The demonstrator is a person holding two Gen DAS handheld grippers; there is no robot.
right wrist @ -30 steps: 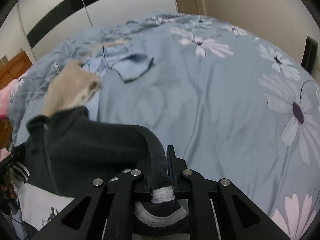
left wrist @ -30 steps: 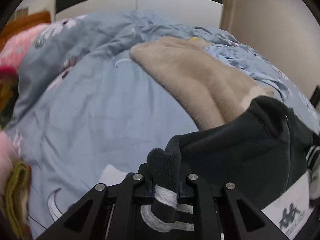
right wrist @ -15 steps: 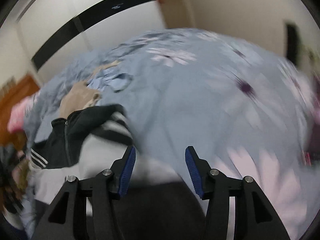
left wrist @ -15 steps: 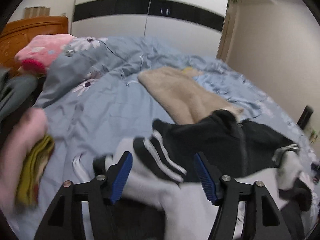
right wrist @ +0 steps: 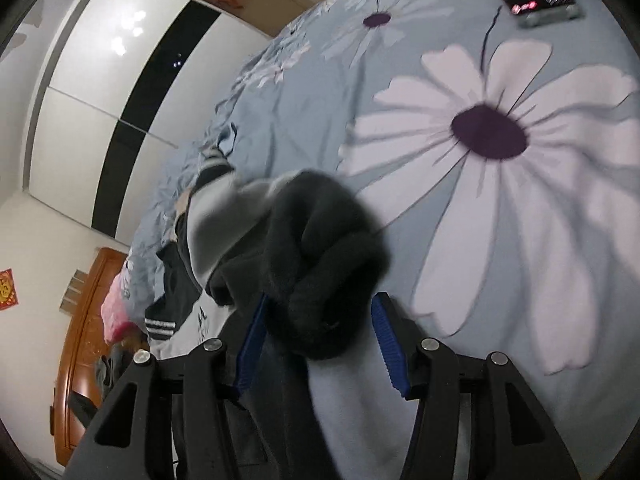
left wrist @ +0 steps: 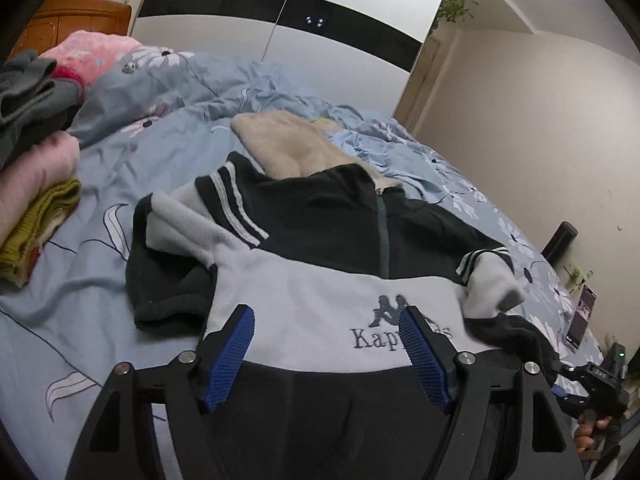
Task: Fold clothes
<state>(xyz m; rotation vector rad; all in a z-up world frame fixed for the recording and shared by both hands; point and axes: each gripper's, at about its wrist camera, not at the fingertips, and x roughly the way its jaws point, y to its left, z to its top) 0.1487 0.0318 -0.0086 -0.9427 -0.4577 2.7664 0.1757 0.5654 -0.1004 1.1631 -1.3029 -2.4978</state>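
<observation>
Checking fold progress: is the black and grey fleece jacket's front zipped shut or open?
Zipped shut: on the jacket, spread front-up on the bed, the zip line runs closed from collar to grey panel. Below that, cannot tell.

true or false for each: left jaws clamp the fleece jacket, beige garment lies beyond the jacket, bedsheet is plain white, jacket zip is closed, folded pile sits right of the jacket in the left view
1. The left gripper clamps the fleece jacket. False: its jaws stand open above it.
2. A beige garment lies beyond the jacket. True.
3. The bedsheet is plain white. False: blue with flowers.
4. The jacket's zip is closed. True.
5. The folded pile sits right of the jacket. False: left.
</observation>
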